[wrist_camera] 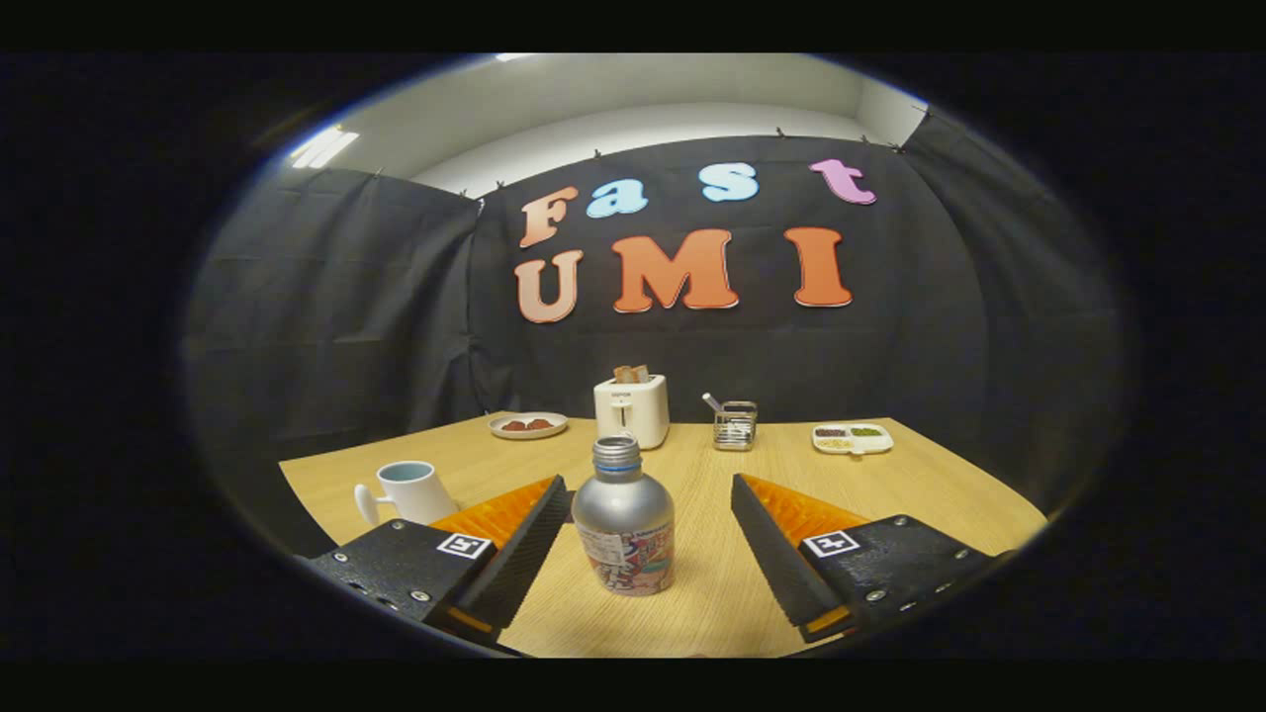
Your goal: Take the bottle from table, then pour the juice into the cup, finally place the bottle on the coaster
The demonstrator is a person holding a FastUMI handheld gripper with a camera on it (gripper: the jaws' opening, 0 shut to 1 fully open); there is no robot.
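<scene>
Silver metal bottle (624,524) with a threaded neck and a colourful printed label, too small to read, stands upright on the light wooden desk (920,475), between the wide-spread fingers of the black-and-orange claw (651,494), touching neither. A white mug with a pale blue inside (407,490) sits toward the desk's left edge, just beyond the left finger. Along the far edge stand a white plate of brown food (528,425), a white toaster holding toast (631,409), a small wire holder (735,424) and a white divided tray (853,438), leaving the bottle unobstructed.

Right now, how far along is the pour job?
Nothing looks done yet. The bottle stands upright on the table, between the open gripper fingers, neither touching it. Left: grasp, pour into the cup, then set the bottle on the coaster.
</scene>
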